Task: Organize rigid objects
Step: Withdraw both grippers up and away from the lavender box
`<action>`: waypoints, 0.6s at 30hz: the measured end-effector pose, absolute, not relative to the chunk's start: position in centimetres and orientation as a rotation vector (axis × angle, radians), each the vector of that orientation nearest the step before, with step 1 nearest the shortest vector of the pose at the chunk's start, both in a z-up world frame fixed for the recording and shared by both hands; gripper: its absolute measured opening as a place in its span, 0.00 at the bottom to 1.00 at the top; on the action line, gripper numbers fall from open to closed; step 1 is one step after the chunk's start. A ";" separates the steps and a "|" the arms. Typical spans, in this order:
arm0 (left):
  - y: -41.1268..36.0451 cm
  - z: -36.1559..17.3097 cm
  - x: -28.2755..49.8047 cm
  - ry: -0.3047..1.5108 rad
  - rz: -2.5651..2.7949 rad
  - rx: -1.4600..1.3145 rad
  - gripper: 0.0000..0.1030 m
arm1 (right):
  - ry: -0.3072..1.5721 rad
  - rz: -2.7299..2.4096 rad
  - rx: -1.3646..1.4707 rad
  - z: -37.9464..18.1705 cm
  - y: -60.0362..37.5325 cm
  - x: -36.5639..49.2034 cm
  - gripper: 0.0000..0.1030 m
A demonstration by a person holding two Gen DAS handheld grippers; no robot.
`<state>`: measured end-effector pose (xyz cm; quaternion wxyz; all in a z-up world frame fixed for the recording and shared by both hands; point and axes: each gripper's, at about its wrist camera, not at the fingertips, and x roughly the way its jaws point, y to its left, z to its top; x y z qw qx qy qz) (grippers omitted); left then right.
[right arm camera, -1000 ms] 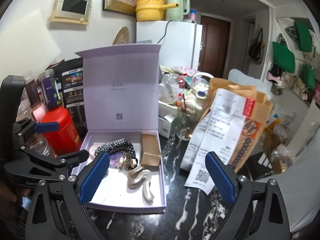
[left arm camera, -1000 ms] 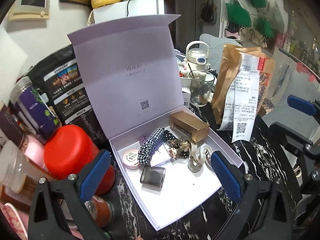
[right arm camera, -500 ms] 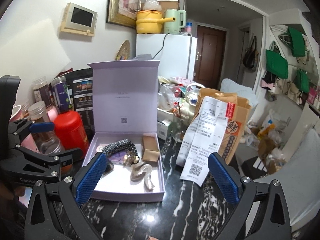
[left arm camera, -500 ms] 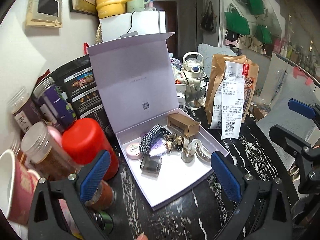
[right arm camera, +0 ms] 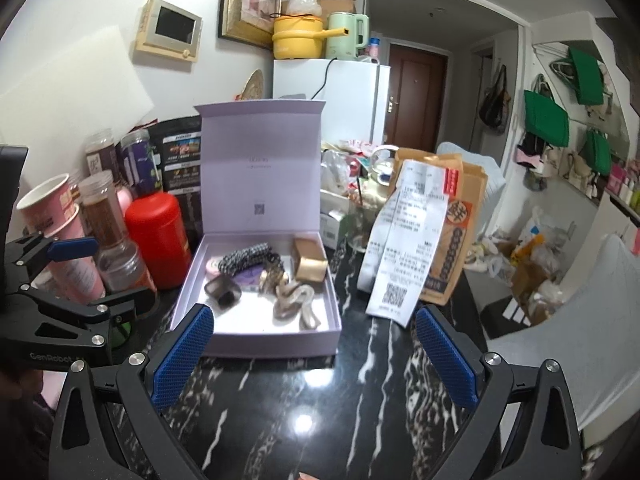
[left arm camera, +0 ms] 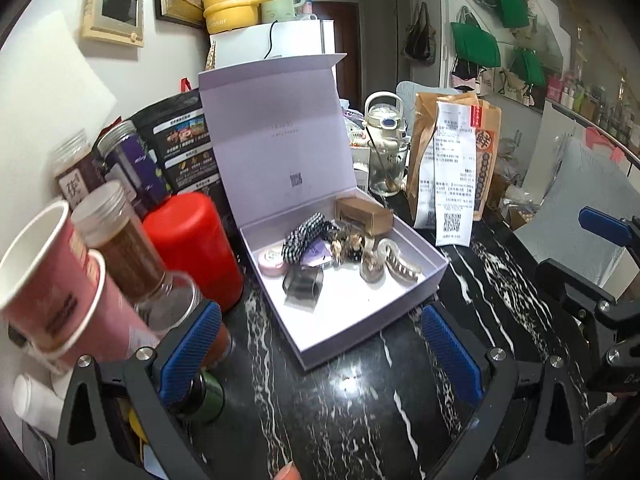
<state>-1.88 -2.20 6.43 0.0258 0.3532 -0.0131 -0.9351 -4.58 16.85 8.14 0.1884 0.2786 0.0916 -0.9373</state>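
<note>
An open lilac gift box stands on the black marble table, lid upright. Inside lie a gold carton, a checked scrunchie, a round pink tin, a smoky hair claw, a beige hair claw and small ornaments. My left gripper is open and empty, in front of the box. My right gripper is open and empty, also in front of it.
Left of the box stand a red canister, spice jars and pink paper cups. Right of it stand a brown paper bag with a receipt and a glass cup. Black marble tabletop lies in front.
Both grippers have pulled back and up from the box, so it looks smaller and more tabletop shows. Both stay open and empty. The box contents have not moved.
</note>
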 end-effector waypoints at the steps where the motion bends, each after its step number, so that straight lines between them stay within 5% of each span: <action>1: -2.2 6.2 -1.6 -0.042 -2.889 1.095 0.99 | 0.258 -2.637 0.788 8.0 16.9 -4.3 1.00; 18: -2.1 3.4 1.3 -0.014 -2.885 1.161 0.99 | 0.226 -2.638 0.876 4.7 17.0 -1.0 1.00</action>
